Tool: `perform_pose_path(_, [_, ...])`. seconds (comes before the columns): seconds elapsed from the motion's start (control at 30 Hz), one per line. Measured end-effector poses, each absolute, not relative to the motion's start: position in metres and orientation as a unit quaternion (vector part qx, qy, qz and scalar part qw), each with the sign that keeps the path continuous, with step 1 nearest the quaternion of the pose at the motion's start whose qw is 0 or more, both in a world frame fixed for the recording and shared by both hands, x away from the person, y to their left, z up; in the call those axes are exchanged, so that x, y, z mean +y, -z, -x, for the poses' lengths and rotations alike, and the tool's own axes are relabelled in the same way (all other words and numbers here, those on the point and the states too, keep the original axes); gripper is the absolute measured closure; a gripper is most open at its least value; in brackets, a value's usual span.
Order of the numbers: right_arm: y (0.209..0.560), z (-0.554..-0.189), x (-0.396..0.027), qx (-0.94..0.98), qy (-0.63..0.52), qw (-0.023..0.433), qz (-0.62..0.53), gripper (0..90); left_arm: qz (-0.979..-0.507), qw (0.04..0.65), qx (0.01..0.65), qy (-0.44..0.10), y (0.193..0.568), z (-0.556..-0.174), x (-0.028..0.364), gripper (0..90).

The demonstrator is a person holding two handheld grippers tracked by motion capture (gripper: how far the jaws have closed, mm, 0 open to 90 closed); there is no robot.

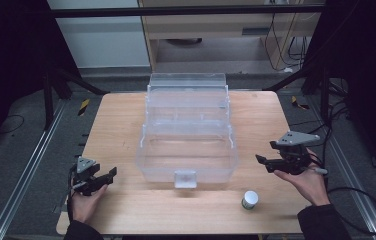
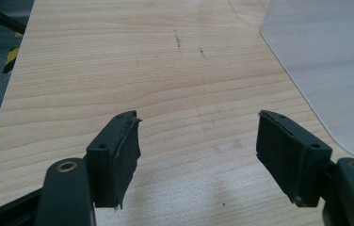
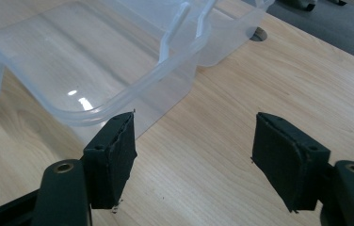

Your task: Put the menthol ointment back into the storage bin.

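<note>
The small white-capped jar (image 1: 249, 199) stands upright on the counter (image 1: 126, 210) near its near edge, toward the near right corner, just in front of the clear plastic bin (image 1: 187, 150) and apart from it. Nothing holds the jar, and the bin, which sits in the middle of the counter with its lid tipped back toward the far edge, looks bare inside, though its clear walls make that hard to rule on.

The right gripper (image 1: 262, 161) hangs above the counter beside the bin's right wall, between the bin and the right edge, and up from the jar. In the right gripper view its jaws stand part way apart with only bare wood and the bin's rim (image 3: 118, 101) between them. The left gripper (image 1: 110, 172) rests low near the near left corner, jaws spread wide over plain counter, the bin's corner (image 2: 325, 66) off to one side.

Judged from this, the jar has not gone into the bin. If stowing it is the job, the pick-up, the carry over the rim and the closing of the lid all remain.
</note>
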State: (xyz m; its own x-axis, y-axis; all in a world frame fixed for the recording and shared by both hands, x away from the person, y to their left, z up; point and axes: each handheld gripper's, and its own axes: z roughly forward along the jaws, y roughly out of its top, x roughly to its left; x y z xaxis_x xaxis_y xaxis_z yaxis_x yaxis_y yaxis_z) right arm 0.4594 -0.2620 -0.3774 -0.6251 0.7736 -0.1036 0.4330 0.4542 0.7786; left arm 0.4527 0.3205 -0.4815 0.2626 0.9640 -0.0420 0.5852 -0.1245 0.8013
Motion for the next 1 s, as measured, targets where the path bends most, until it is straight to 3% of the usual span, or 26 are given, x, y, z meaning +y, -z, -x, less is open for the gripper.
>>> perform_pose_path(1.0, [0.369, -0.45, -0.227, 0.916, -0.267, 0.155, -0.255, 28.3, -0.716, 0.358, 0.54, -0.259, 0.483, -0.454, 0.316, 29.9])
